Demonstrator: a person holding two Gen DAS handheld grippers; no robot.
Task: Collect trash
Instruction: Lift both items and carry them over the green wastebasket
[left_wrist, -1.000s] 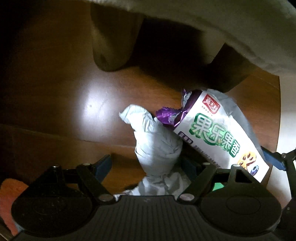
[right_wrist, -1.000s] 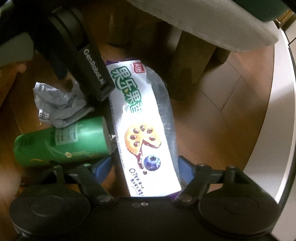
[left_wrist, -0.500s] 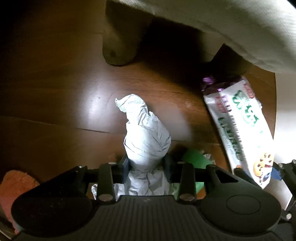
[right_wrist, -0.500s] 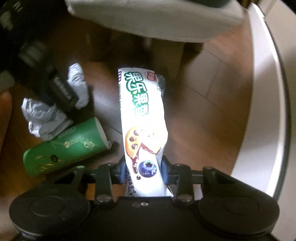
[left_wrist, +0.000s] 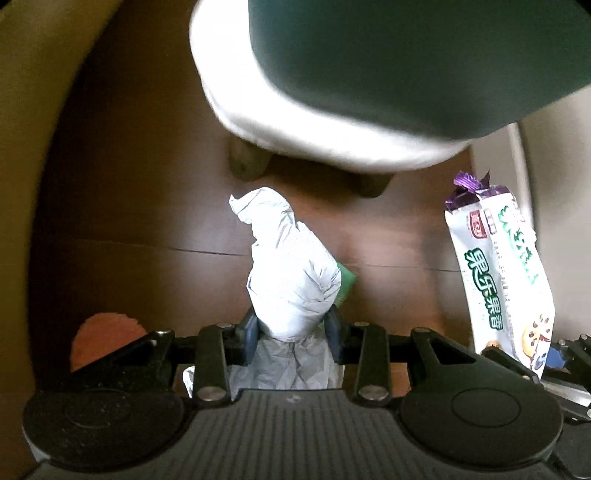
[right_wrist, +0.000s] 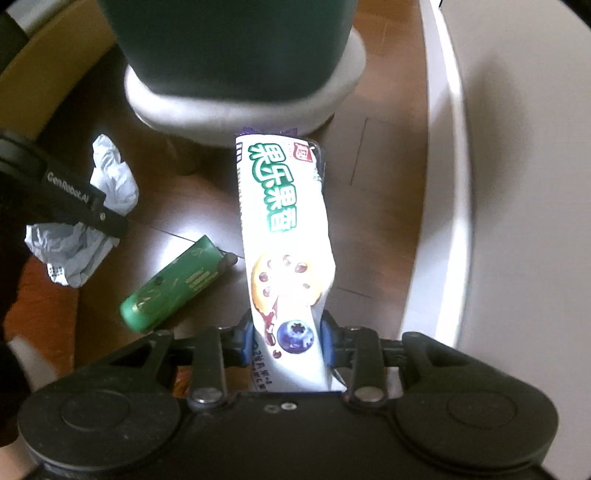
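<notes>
Both grippers clamp trash above the wooden floor.

The left gripper (left_wrist: 291, 328) has its fingers (left_wrist: 248, 326) closed on a crumpled paper wad (left_wrist: 291, 273), which sticks out ahead of the tips; its lower end is hidden behind the gripper body. The right gripper (right_wrist: 287, 334) pinches a biscuit wrapper (right_wrist: 284, 229) near its bottom edge, the pack rising ahead of the tips. Only the right view shows the whole green can (right_wrist: 173, 284) lying on the floor (right_wrist: 373, 206), left of its fingers; in the left view just a green sliver peeks out beyond the wad. Farther ahead, a blurred dark-green bin (right_wrist: 232, 48) stands on a pale stool (right_wrist: 243, 114), whose legs are partly hidden.
</notes>
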